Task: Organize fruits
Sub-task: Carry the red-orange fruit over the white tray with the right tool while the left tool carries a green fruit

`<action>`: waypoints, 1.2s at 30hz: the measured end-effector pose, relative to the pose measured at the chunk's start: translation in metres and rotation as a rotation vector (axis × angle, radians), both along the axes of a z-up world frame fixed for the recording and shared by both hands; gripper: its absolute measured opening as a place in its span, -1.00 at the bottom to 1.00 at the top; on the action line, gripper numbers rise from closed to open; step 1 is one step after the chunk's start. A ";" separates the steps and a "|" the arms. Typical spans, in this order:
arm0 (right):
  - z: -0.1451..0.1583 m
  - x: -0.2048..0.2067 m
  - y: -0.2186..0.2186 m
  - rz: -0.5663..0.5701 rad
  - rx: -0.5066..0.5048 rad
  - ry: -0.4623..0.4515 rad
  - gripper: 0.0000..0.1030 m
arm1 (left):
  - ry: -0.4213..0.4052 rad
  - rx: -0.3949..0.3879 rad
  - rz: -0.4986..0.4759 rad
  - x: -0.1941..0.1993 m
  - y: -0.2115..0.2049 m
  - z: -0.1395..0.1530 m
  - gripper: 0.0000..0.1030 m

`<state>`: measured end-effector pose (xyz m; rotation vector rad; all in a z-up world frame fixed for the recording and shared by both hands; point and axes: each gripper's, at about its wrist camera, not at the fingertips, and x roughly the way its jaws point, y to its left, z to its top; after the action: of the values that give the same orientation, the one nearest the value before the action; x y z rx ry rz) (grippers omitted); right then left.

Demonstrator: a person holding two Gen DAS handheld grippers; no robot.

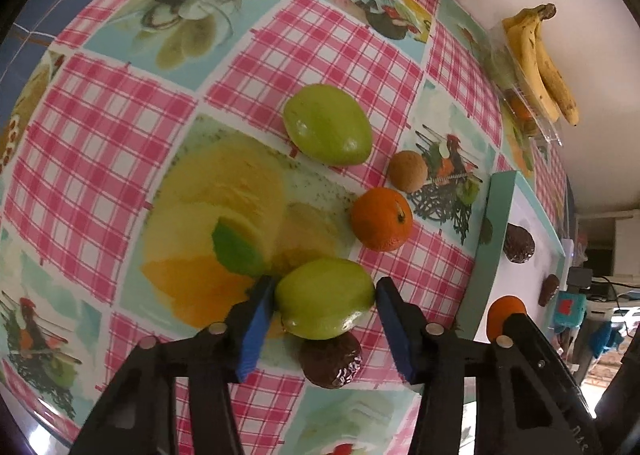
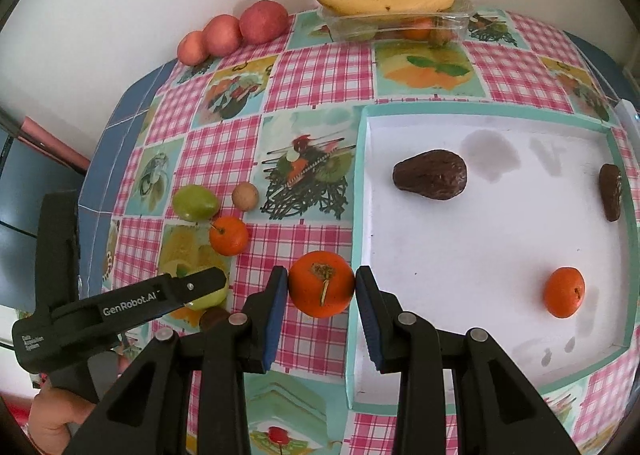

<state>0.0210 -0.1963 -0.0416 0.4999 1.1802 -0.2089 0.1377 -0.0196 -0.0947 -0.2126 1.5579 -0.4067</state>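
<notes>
**Green and orange fruit held at the tray's edge**

Left wrist view: a green fruit (image 1: pixel 325 298) is bracketed by the blue pads of the left gripper (image 1: pixel 325 311); the left pad is touching it, the right pad lies at its edge, so a light clamp is judged likely. A dark brown fruit (image 1: pixel 330 361) lies just beneath it on the table (image 1: pixel 100 127). A second green fruit (image 1: pixel 327 125), a small brown fruit (image 1: pixel 407 170) and a loose orange (image 1: pixel 382 218) lie beyond.

Right wrist view: the jaws of the right gripper (image 2: pixel 322 289) are clamped on an orange with a stem (image 2: pixel 321 284), just beside the wall of the white tray (image 2: pixel 357 215). Two dark fruits and another orange (image 2: pixel 564 292) are already inside. The held orange should be carried over the wall and set down on bare floor near its like before release.
</notes>
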 end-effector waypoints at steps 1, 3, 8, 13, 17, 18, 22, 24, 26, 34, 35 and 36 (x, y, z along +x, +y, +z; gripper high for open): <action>0.000 0.000 0.000 0.000 0.000 -0.001 -0.29 | -0.006 0.005 -0.002 0.000 -0.001 0.000 0.05; 0.001 -0.001 -0.001 -0.002 0.002 -0.004 -0.29 | -0.012 0.003 0.001 0.000 -0.002 0.000 0.05; 0.004 -0.004 -0.007 -0.018 0.003 -0.015 -0.29 | -0.040 -0.014 0.040 0.001 0.009 0.007 0.04; 0.008 -0.015 -0.030 -0.083 -0.019 -0.019 -0.29 | -0.083 -0.040 0.047 0.003 0.010 0.022 0.04; 0.010 -0.029 -0.059 -0.158 -0.023 -0.020 -0.29 | -0.104 -0.071 0.017 -0.005 0.000 0.033 0.04; 0.010 -0.033 -0.065 -0.175 -0.030 -0.017 -0.29 | -0.107 -0.076 0.010 -0.006 -0.004 0.036 0.04; 0.012 -0.049 -0.090 -0.235 -0.032 -0.018 -0.29 | -0.118 -0.107 -0.024 -0.017 -0.024 0.044 0.04; 0.014 -0.056 -0.101 -0.258 -0.043 -0.014 -0.29 | -0.120 -0.116 -0.044 -0.024 -0.036 0.047 0.04; 0.014 -0.062 -0.109 -0.274 -0.051 -0.012 -0.29 | -0.123 -0.126 -0.072 -0.032 -0.049 0.050 0.04; 0.013 -0.087 -0.139 -0.357 -0.066 -0.015 -0.29 | -0.161 -0.143 -0.218 -0.059 -0.105 0.057 0.04; 0.013 -0.088 -0.141 -0.364 -0.067 -0.022 -0.29 | -0.167 -0.143 -0.236 -0.062 -0.112 0.057 0.04; 0.014 -0.089 -0.143 -0.370 -0.070 -0.030 -0.29 | -0.171 -0.145 -0.255 -0.066 -0.119 0.057 0.04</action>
<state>-0.0684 -0.3398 -0.0278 0.6557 1.0406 -0.5563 0.0722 -0.1385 -0.0382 -0.0877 1.3913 -0.7210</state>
